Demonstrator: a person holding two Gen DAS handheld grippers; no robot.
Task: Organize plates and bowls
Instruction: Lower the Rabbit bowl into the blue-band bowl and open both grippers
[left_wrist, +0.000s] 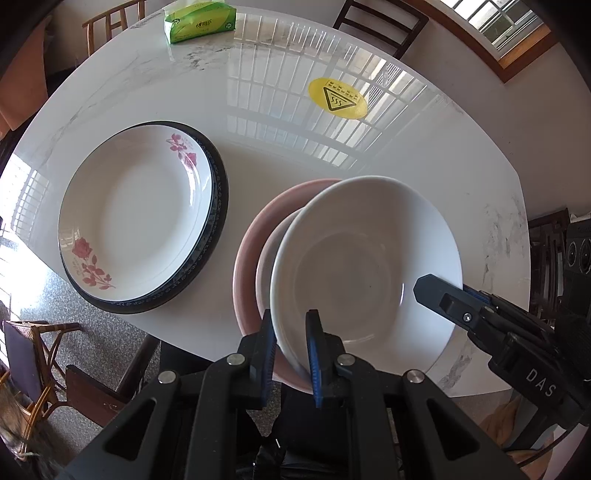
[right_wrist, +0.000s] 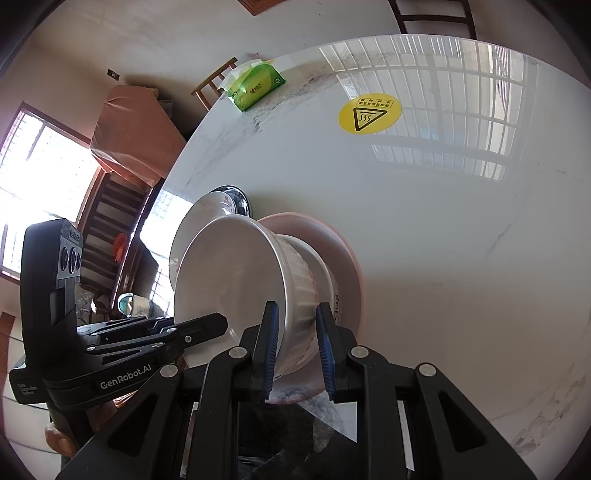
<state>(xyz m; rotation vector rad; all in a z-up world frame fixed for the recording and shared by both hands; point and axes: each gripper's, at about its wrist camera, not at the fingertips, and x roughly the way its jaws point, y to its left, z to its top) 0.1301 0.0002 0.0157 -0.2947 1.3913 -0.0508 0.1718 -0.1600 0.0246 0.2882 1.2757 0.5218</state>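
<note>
Here, both hand-held grippers, L (left_wrist: 290, 345) & R (right_wrist: 298, 341), angled down, clamped on white bowl (left_wrist: 365, 258) rim.

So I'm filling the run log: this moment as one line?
stage: stacking bowls | left gripper: shut on white bowl rim | right gripper: shut on same rim | below: pink bowl | floral plate: stacked on dark-rimmed plate
</note>
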